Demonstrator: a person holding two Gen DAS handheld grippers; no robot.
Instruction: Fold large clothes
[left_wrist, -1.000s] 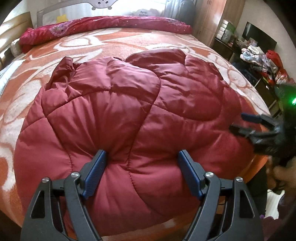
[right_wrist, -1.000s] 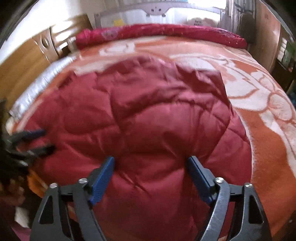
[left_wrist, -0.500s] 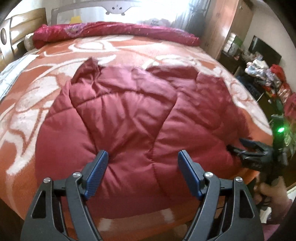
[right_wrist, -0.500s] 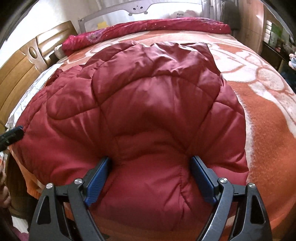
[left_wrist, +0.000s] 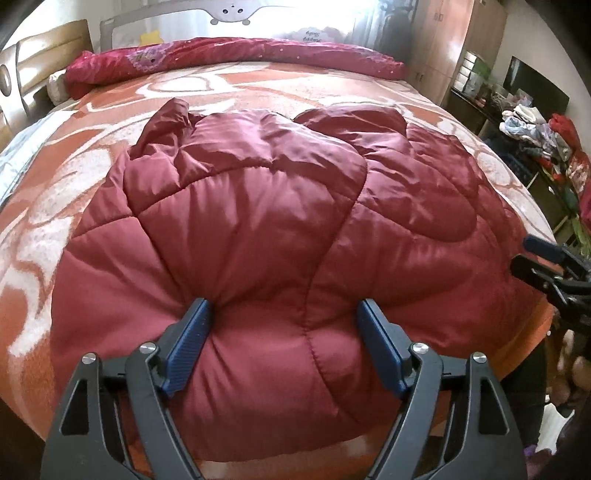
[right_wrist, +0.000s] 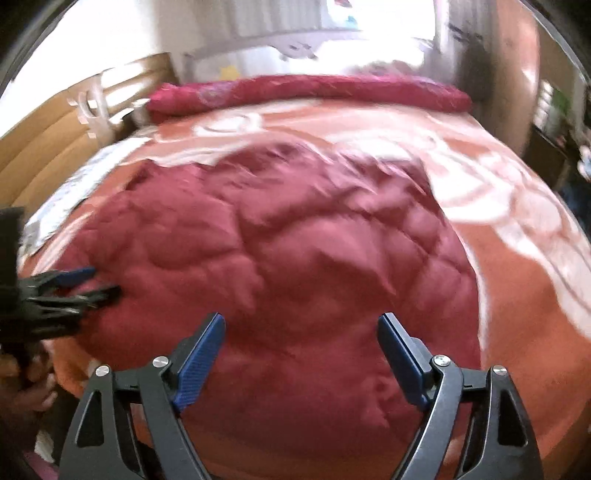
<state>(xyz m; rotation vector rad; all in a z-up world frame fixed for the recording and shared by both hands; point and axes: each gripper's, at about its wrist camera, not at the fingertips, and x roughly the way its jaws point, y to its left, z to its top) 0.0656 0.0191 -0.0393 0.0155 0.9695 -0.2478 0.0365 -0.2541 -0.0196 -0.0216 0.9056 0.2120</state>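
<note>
A dark red quilted padded jacket (left_wrist: 258, 229) lies spread on the bed, its near hem at the bed's front edge. My left gripper (left_wrist: 283, 306) points down at that hem; its blue fingertips (left_wrist: 195, 325) dent the padding, which bulges between the wide jaws as they open slightly. It also shows at the left of the right wrist view as the left gripper (right_wrist: 99, 283). My right gripper (right_wrist: 302, 317) hangs open just above the jacket (right_wrist: 295, 240), nothing pinched; this view is blurred. From the left wrist view the right gripper (left_wrist: 528, 256) sits by the jacket's right edge.
An orange and white patterned blanket (left_wrist: 258, 85) covers the bed. A rolled red quilt (left_wrist: 236, 55) lies along the far side before a white rail. A wooden headboard (left_wrist: 40, 62) stands left. A cluttered shelf of clothes (left_wrist: 535, 125) stands right of the bed.
The right gripper has lifted off the jacket's hem, which bulged between its fingers half a second ago. The left gripper stays pressed into the near hem, shifted slightly.
</note>
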